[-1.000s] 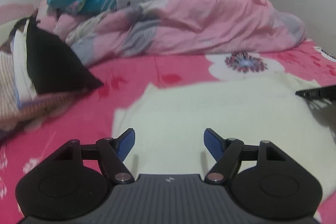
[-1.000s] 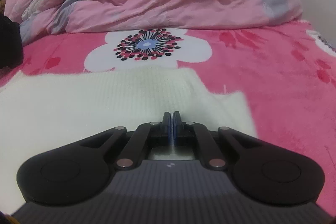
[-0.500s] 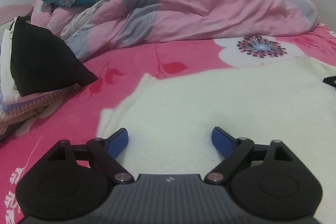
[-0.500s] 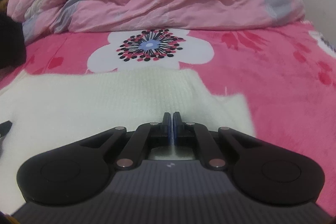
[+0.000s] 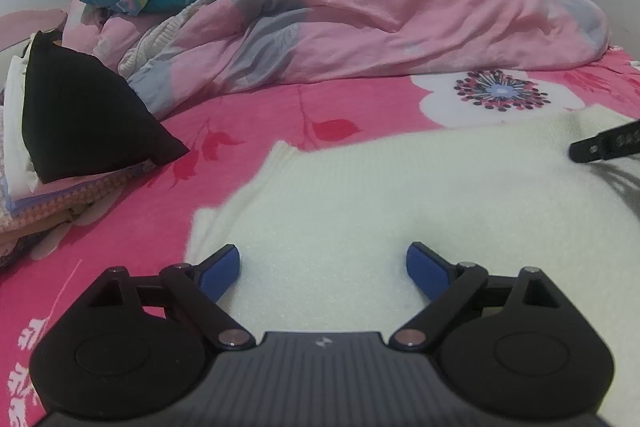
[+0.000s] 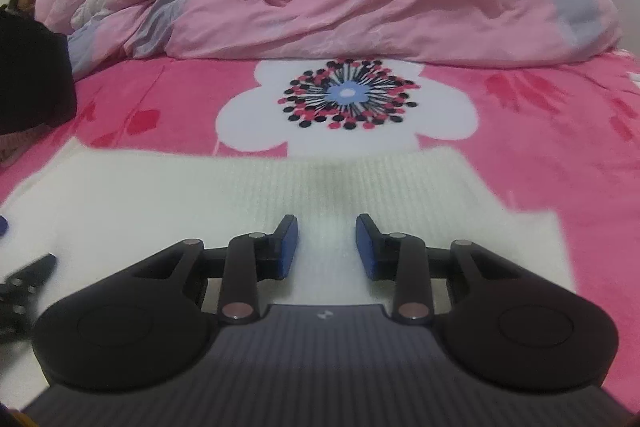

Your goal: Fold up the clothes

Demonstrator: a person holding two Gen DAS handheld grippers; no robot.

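Your cream knit garment point(image 5: 400, 211) lies flat on the bed point(image 6: 560, 131), near edge toward you, which leaves both sides in reach. Your left hand-held gripper point(image 5: 322, 265) is spread wide over the garment's left part with nothing between its fingers. Your right hand-held gripper point(image 6: 326, 247) is parted more narrowly over the right part, likewise holding nothing. Both sit low over the cloth, one to each side, as suits taking or letting go of two points at once; which of these it is, the views don't settle.

The layered, stepped outline at the right edge suggests some part is already doubled over, though you can't be sure.

Count: one cream garment, two grippers. One pile point(image 5: 48, 163) of laundry lies to the left, a black piece point(image 5: 80, 115) on top, probably done items. One crumpled duvet point(image 5: 380, 39) sits behind.
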